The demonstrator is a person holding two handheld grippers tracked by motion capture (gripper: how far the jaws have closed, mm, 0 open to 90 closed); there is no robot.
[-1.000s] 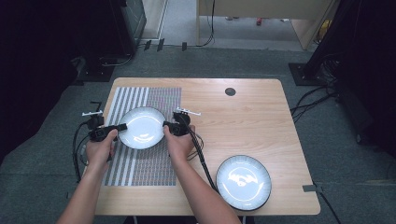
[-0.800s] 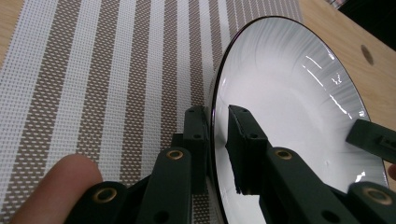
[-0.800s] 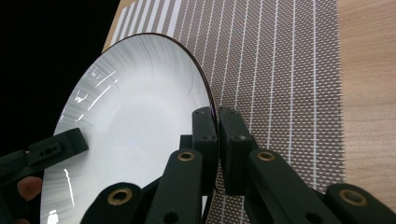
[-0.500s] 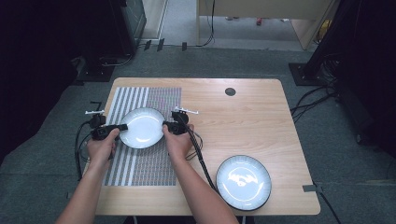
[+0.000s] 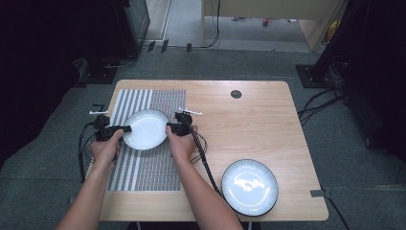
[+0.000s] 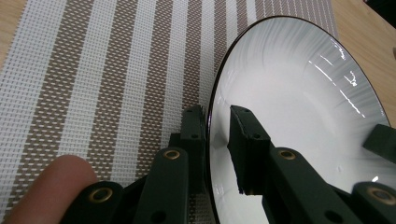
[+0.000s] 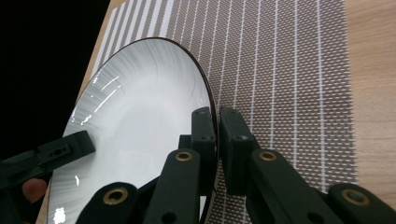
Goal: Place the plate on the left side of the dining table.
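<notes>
Both tongs, left (image 5: 125, 128) and right (image 5: 168, 128), pinch my glossy white ceramic plate (image 5: 146, 129) at 9 and 3 o'clock; slippery, breakable, so rim grips only.

Light falls from overhead: the table (image 5: 249, 120) is evenly bright, while the floor and room around it sink into near black. Glare streaks both plates, the held one (image 6: 299, 107) and the spare (image 5: 249, 186). The high view is soft and grainy. In the gripper views the near jaws blur slightly.
</notes>
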